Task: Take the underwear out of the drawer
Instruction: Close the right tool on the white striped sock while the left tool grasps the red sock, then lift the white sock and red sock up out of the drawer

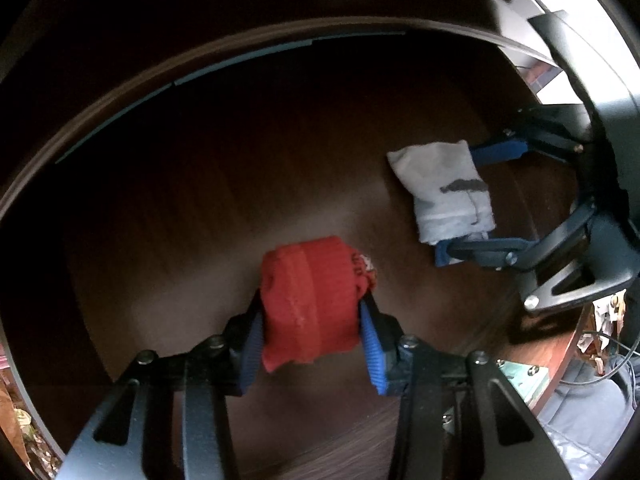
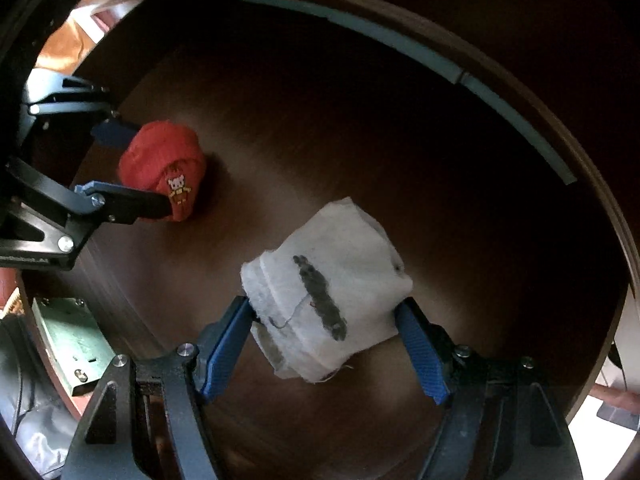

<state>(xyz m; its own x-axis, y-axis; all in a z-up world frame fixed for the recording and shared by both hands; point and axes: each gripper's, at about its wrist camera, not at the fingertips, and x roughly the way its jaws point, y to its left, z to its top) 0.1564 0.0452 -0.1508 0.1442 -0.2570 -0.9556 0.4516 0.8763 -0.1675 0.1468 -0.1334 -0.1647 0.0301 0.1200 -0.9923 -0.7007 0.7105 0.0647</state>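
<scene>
The working surface is the dark brown wood-grain floor of an open drawer point(image 1: 224, 184), bounded at the far side by a curved-looking rim with a pale grey strip point(image 2: 516, 100) running along it; the curvature is lens distortion. Beyond the drawer edge, bright daylight and blurred room clutter are visible, along with a green metal fitting point(image 2: 70, 344) at the near left corner in the right wrist view. The left gripper point(image 1: 312, 320) is clamped on a red rolled underwear bundle point(image 1: 312, 304), its blue pads pressing both sides. The bundle's long axis runs away from the camera along the fingers, and a small cartoon print faces the right gripper's side point(image 2: 178, 188). The right gripper point(image 2: 326, 320) is clamped on a white rolled underwear bundle point(image 2: 328, 284), which bears a dark grey streak. Its long axis lies across the fingers, tilted from lower left to upper right. Both bundles are over the drawer floor, well apart; whether they touch it cannot be determined.
</scene>
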